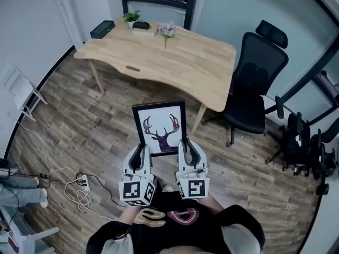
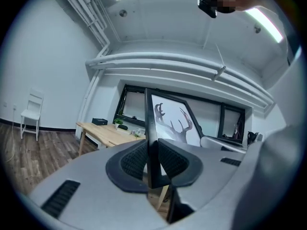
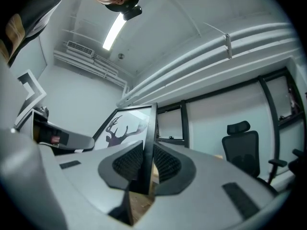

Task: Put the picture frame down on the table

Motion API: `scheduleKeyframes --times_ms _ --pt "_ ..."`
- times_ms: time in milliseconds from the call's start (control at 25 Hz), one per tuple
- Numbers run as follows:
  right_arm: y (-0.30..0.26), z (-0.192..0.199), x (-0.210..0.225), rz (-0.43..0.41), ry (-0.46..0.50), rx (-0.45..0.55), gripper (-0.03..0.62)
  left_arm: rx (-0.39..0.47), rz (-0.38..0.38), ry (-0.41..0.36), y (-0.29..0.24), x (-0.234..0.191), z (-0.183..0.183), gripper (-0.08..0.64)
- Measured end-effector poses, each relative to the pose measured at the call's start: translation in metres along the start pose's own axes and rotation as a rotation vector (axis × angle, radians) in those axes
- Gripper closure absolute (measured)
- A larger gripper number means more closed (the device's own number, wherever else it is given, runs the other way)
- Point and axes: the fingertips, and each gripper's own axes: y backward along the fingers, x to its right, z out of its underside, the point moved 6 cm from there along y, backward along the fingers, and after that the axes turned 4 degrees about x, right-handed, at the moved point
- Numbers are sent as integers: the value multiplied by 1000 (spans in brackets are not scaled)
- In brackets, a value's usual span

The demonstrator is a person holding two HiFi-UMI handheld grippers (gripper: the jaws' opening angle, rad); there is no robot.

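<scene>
so: picture frame (image 1: 159, 126) upright, long axis vertical, l gripper (image 1: 139, 156) & r gripper (image 1: 185, 153) each clamped on a side edge; tabletop (image 1: 175, 62) lies ahead, well apart.

Overhead head view, level gripper views, shared picture frame (image 1: 159, 127)

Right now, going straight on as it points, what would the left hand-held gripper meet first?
Carrying the picture frame it grips, probably the wooden table ahead, unless it passes above; height is unclear.
</scene>
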Motion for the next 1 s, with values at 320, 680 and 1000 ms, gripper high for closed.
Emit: scheduleKeyframes --times_ms 320,680,1000 --pt "-71 6 -2 35 29 -33 517 -18 21 21 -62 -38 -14 482" --pt "-152 12 -22 85 69 -13 517 7 81 9 -127 -97 -38 482" --pt "-204 18 -45 119 85 5 517 11 119 9 -165 -144 -52 482"
